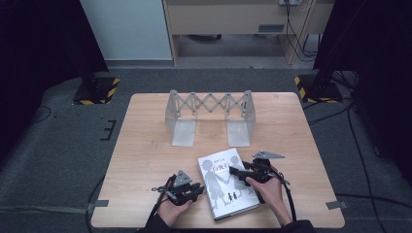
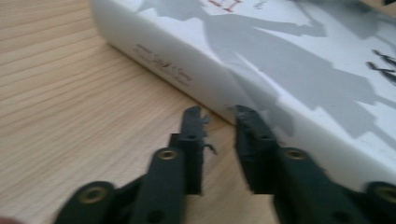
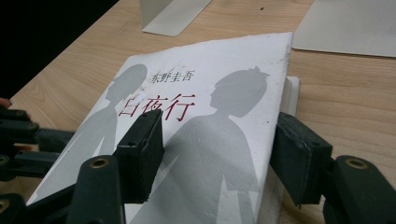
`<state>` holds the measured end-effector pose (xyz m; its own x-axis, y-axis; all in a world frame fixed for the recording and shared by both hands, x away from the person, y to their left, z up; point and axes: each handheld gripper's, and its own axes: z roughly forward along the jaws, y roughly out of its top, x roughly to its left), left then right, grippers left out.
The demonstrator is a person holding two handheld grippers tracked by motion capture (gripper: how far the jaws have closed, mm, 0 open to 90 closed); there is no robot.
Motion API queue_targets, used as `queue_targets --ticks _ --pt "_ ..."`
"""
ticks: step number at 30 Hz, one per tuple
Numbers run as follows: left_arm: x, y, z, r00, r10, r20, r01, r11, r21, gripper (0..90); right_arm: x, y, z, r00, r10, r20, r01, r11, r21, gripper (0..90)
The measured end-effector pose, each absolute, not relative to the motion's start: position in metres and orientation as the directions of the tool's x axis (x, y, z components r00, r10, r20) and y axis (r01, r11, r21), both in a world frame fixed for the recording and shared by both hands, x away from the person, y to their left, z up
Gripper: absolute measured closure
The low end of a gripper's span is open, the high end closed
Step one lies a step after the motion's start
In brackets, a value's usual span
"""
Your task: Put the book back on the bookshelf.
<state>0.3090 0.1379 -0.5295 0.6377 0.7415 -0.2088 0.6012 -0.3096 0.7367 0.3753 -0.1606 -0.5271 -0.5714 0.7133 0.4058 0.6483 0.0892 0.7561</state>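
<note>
Two black jaws of the left tool sit close together with nothing between them, tips right at the spine of a white book. That book lies flat on the wooden surface. One jaw of the right tool rests on the cover and one beside the page edge; I cannot tell if they squeeze it.

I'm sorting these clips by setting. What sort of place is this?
Probably a lab or recording room, not a home: a bare light wooden table stands on grey carpet between black stands with yellow-and-black striped bases, and cables trail across the floor.
</note>
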Motion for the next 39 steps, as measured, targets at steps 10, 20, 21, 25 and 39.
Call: queue_targets --ticks 10,20,21,25,39 --pt "0.362 0.169 -0.521 0.549 0.809 -0.208 0.576 -0.186 0.796 41.0 0.354 -0.182 -0.516 -0.59 0.733 0.337 0.588 0.104 0.802 34.4" --pt "0.396 0.166 -0.516 0.553 0.797 -0.242 0.558 -0.139 0.818 50.4 0.336 -0.201 -0.517 -0.578 0.75 0.322 0.592 0.114 0.798 42.4" --pt "0.395 0.165 -0.515 0.564 0.791 -0.237 0.55 -0.146 0.822 50.4 0.336 -0.201 -0.517 -0.578 0.75 0.322 0.592 0.114 0.798 42.4" --pt "0.389 0.159 -0.51 0.592 0.766 -0.25 0.54 -0.147 0.829 49.9 0.338 -0.191 -0.523 -0.583 0.732 0.352 0.615 0.114 0.78 42.5" --pt "0.367 0.164 -0.513 0.589 0.781 -0.207 0.557 -0.207 0.804 36.6 0.343 -0.177 -0.522 -0.587 0.714 0.382 0.619 0.093 0.78 39.7"
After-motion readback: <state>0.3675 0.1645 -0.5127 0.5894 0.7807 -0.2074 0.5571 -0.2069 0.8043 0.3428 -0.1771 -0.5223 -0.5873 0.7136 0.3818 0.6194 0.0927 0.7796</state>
